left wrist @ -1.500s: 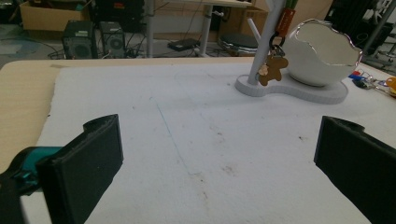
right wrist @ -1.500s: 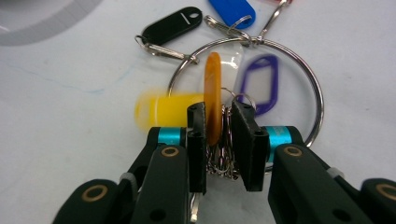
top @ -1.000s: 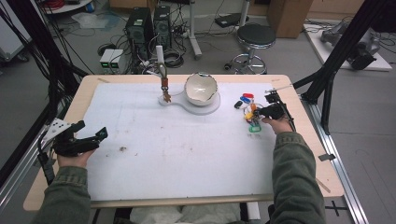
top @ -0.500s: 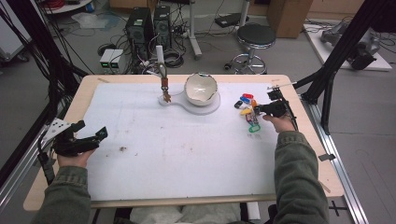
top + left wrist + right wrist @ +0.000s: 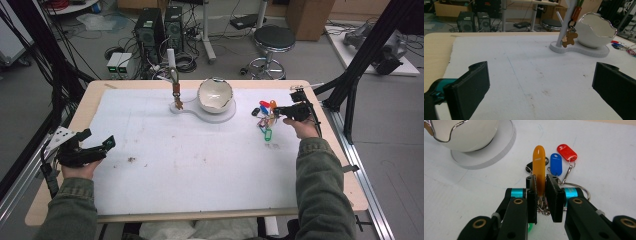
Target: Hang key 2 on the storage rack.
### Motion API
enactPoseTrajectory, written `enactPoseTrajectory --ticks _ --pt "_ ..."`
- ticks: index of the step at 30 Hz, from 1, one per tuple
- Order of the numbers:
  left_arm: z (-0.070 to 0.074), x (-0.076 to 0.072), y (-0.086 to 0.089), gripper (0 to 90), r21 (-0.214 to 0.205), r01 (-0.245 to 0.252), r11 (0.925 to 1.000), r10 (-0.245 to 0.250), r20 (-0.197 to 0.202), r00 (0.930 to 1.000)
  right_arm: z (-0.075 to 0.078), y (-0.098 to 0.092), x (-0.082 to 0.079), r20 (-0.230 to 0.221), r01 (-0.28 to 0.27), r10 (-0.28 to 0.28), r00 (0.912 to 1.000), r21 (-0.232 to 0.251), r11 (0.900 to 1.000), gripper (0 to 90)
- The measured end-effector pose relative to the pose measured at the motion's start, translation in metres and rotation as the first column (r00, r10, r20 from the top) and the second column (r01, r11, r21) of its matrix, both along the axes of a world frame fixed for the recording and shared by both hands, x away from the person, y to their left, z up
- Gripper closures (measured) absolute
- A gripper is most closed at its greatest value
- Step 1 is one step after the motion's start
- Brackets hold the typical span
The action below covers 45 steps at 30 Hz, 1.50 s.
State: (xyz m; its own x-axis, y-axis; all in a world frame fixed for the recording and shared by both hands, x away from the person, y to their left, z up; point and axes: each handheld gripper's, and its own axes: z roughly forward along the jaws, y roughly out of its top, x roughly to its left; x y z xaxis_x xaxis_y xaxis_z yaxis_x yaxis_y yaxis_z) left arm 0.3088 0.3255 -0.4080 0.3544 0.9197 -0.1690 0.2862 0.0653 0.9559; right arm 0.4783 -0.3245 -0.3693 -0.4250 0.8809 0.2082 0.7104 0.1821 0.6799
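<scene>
Left hand-held gripper (image 5: 98, 137) parked low at the near left edge of the table (image 5: 150, 170), jaws spread wide with nothing between them; best kept there, out of the way. Ahead of it and off to its right, a white stand (image 5: 584, 50) with a slim post (image 5: 172, 75) carrying a brown gingerbread charm (image 5: 569, 38), and an egg-shaped bowl (image 5: 215, 94) beside the post. Farther right, right hand-held gripper (image 5: 541, 185) clamped on the orange tag (image 5: 539, 162), which stands upright between the pads, tip pointing away. Rest of the bunch just beyond and beneath those jaws: blue tag (image 5: 555, 164) and red tag (image 5: 566, 152) lying flat past the fingertips, metal ring (image 5: 584, 188) to one side, green tag (image 5: 267, 134) hanging nearer the hand. Likely step: carrying the bunch toward the stand. Keep the squeeze firm, since the pinch sits on a smooth, narrow tag. Lift straight until the dangling tags clear the table, then travel slowly to stop the swing. Approach bowl or post from above, without knocking the charm. No brand, label or legible writing anywhere; tag faces blank.
</scene>
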Motion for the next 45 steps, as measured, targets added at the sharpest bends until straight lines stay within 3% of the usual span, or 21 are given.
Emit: enactPoseTrajectory --ticks 5,8,27,45 --pt "0.000 0.000 0.000 1.7 -0.001 0.002 1.0000 -0.002 0.000 1.0000 0.005 -0.002 -0.003 0.016 0.008 -0.008 0.9998 0.032 0.9994 79.9" --pt "0.000 0.001 -0.001 1.7 -0.003 0.002 1.0000 -0.002 -0.001 1.0000 0.011 -0.002 -0.004 0.020 0.010 -0.011 0.9997 0.022 0.9997 79.9" --pt "0.000 0.001 0.000 1.7 -0.012 0.002 0.9999 -0.002 0.002 1.0000 0.081 0.025 -0.015 0.117 -0.032 0.025 0.9928 0.058 0.9978 79.8" --pt "0.000 0.002 0.000 1.7 -0.025 0.006 0.9997 -0.006 -0.003 1.0000 0.123 0.051 -0.023 0.157 -0.052 0.035 0.9870 0.103 0.9933 79.8"
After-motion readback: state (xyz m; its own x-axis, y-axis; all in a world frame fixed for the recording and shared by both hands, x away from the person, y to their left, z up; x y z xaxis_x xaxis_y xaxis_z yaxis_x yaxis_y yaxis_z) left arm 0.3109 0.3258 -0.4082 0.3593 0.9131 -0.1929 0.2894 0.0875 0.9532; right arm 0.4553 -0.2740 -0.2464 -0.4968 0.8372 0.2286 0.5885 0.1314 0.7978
